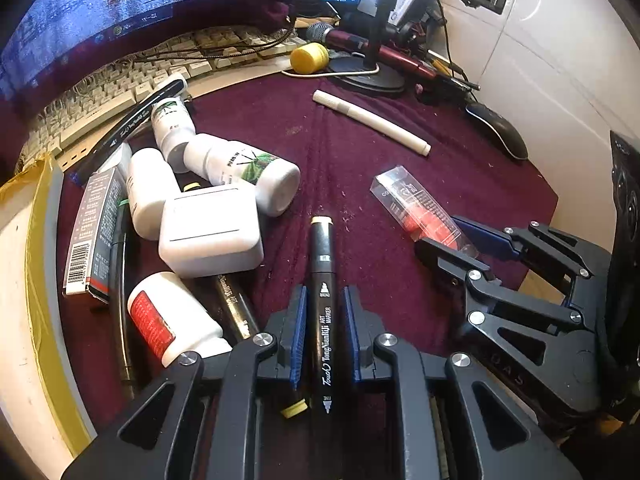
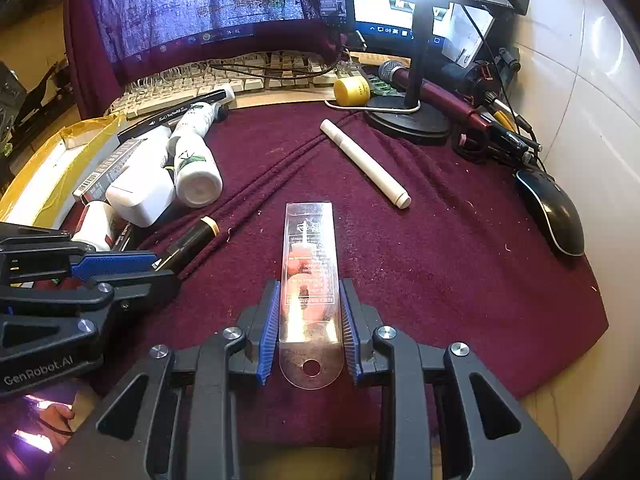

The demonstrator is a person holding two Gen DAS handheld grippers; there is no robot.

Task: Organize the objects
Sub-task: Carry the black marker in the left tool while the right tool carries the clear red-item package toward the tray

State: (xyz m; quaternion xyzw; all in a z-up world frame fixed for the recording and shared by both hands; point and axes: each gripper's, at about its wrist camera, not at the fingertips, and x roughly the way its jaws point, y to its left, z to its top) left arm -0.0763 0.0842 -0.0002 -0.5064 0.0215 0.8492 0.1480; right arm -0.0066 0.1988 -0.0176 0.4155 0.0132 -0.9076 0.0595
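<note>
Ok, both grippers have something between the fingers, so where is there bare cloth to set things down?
Bare maroon cloth lies between the white pen and the black mouse, and nearer, right of the clear package. The left is crowded: white bottles, a white box and a barcoded carton piled together.

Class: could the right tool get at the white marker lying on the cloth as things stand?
Probably not yet. The path over the cloth to the white marker looks free, but the right tool is shut on a clear packet, so it would need to put that down first.
</note>
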